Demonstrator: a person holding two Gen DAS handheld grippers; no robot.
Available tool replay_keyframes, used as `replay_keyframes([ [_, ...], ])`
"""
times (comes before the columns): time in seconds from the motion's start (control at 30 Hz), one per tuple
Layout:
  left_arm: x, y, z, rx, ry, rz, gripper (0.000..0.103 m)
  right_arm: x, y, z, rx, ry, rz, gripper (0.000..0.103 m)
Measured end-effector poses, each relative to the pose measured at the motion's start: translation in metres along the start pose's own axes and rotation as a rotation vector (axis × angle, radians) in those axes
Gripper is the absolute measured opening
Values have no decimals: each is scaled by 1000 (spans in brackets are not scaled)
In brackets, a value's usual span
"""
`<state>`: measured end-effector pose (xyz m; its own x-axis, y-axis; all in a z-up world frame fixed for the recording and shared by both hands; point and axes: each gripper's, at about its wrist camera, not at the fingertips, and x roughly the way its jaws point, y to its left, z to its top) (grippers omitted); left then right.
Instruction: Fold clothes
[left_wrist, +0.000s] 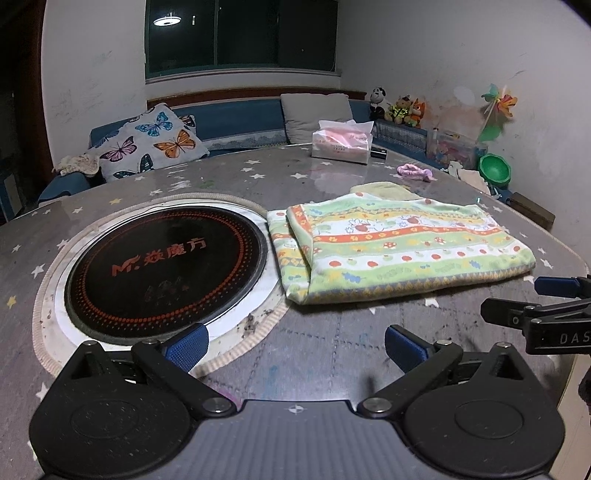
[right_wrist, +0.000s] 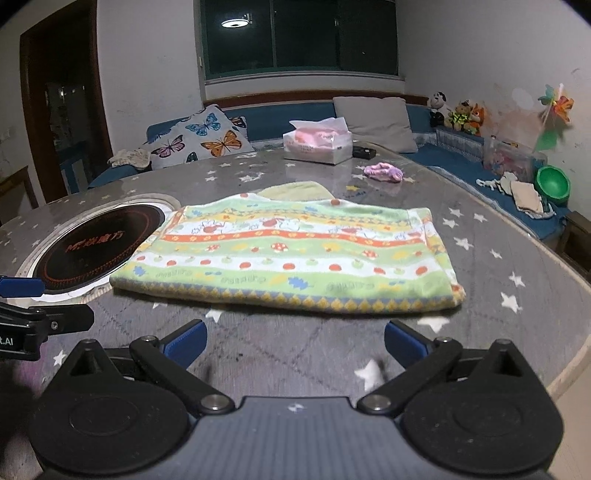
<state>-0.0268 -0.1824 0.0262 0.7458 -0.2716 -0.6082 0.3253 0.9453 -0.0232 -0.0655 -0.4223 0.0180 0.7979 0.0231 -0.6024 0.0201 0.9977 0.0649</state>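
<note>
- The round black cooktop (left_wrist: 166, 269) set into the table (left_wrist: 332, 354) carries red printing: a stylised "M" mark followed by Chinese characters; the same print shows on it in the right wrist view (right_wrist: 99, 240), too blurred there to read fully.
- White letters "DAS" stand on the black body of the right gripper (left_wrist: 546, 302) where it enters the left wrist view from the right edge.
- White letters "t.AI" show on the left gripper (right_wrist: 22, 306) at the left edge of the right wrist view.
- The tissue pack (left_wrist: 341, 146) at the far side of the table has small print that cannot be read.
- The left gripper (left_wrist: 295, 347) is spread wide, blue pads well apart, holding nothing, above bare tabletop near the cooktop's rim.
- The right gripper (right_wrist: 295, 341) is likewise spread wide and empty, just near of the cloth's front edge, not touching it.
- The folded cloth (right_wrist: 291, 258), green, orange and white stripes with mushrooms, fruit and rabbits, lies flat on the table right of the cooktop, its left end overlapping the cooktop's pale ring (left_wrist: 280, 236).
- A pink-purple scrunched item (right_wrist: 382, 172) lies farther back.
</note>
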Motion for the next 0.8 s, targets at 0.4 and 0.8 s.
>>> replay_keyframes([
  [0.4, -10, -5, -6, 17, 10, 43, 103, -8, 4, -9, 29, 1, 8, 103],
  [0.8, -17, -8, -13, 25, 16, 45, 103, -13, 10, -15, 37, 5, 17, 103],
])
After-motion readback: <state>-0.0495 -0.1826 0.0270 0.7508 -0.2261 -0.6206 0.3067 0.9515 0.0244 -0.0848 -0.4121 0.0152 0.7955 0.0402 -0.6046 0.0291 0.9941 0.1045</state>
